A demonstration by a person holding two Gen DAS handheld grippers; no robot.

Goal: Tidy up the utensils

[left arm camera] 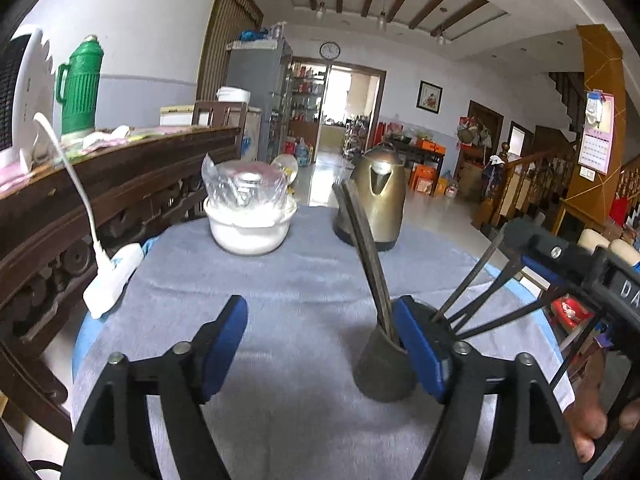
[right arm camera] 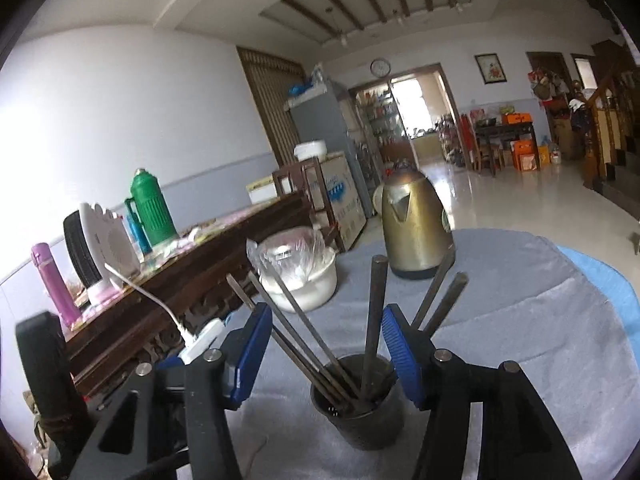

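Both grippers' fingers spread: left gripper point(left arm camera: 320, 344), right gripper point(right arm camera: 322, 354); chopsticks point(right arm camera: 374, 320) upright in dark cup point(right arm camera: 360, 408).

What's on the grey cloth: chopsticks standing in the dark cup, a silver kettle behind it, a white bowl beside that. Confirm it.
One detail is wrong: the kettle is brass-gold, not silver, as the right wrist view shows. The chopsticks do stand in the dark cup on the grey cloth, with the white bowl beside the kettle.
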